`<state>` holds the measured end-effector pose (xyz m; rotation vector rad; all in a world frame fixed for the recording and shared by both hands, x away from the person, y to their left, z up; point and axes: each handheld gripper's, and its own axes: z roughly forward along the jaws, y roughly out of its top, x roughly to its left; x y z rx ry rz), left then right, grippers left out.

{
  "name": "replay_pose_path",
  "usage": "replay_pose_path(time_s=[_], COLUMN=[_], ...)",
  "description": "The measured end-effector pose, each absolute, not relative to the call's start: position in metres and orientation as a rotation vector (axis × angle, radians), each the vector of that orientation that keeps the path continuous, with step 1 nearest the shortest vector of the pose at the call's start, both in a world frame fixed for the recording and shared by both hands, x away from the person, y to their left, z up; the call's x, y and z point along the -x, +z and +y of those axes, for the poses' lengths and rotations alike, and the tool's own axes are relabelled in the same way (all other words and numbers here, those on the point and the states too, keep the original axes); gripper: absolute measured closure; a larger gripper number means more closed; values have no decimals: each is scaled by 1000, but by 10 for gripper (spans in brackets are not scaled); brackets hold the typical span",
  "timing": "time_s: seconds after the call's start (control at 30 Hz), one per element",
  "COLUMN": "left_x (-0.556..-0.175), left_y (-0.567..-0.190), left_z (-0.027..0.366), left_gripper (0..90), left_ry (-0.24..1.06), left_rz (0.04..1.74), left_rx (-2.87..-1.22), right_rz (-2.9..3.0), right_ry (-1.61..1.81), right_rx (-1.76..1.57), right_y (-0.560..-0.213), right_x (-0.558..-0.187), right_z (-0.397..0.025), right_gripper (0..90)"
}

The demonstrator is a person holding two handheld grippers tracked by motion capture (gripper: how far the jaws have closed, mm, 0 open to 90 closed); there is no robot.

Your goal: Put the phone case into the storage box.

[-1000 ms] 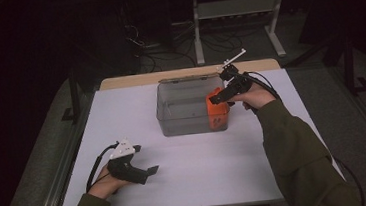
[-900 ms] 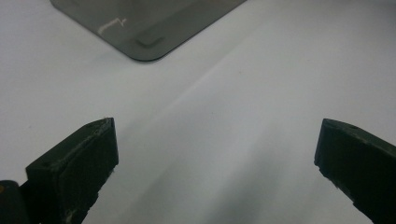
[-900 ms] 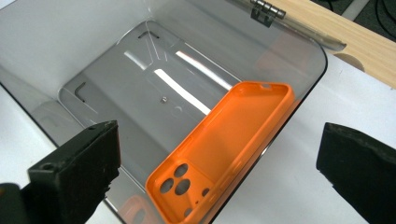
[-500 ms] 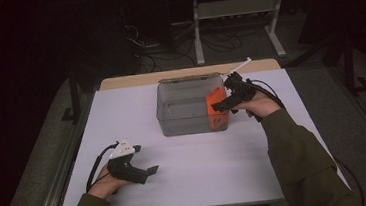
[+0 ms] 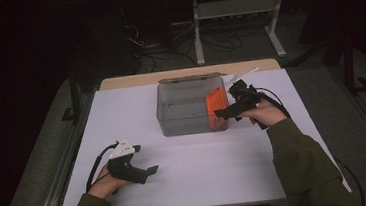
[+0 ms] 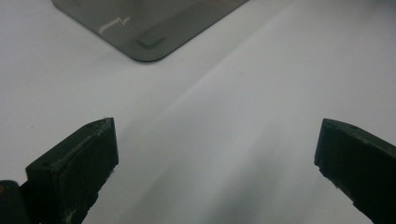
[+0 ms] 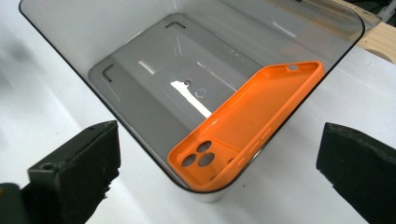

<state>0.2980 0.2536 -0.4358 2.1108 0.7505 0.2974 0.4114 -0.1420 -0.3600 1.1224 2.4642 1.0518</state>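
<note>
We see a clear bin [image 5: 186, 107] standing near the far edge of the white table [image 5: 227, 174], about midway along it. Inside the bin an orange phone case [image 7: 247, 128] leans tilted against the right-hand wall, its camera holes low and its other end up near the rim. In the right gripper view nothing grips the case; it lies free in the bin.

Our right gripper [image 5: 222, 113] hangs just beside the bin's right wall, near the case, held by the right hand [image 5: 264, 113]. Its jaws stand wide apart with nothing between them.

Our left gripper [image 5: 149, 172] rests near the table's near-left corner, well apart from the bin, held by the left hand [image 5: 105, 182]. Its jaws are likewise spread wide and hold nothing; in the left gripper view they point over bare table toward a corner of the bin.
</note>
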Motion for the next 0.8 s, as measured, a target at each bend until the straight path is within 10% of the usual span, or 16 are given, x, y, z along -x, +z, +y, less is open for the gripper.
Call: replay_pose_path(time_s=[0.8], left_x=[-298], left_y=[-435], left_z=[253], left_gripper=[0], left_ry=[301], left_rz=[745], left_rx=[-2115], right_rz=[2443], right_ry=[1093], right_rx=[-1070], right_y=[-385], right_x=[-382], right_z=[-150], right_gripper=[0])
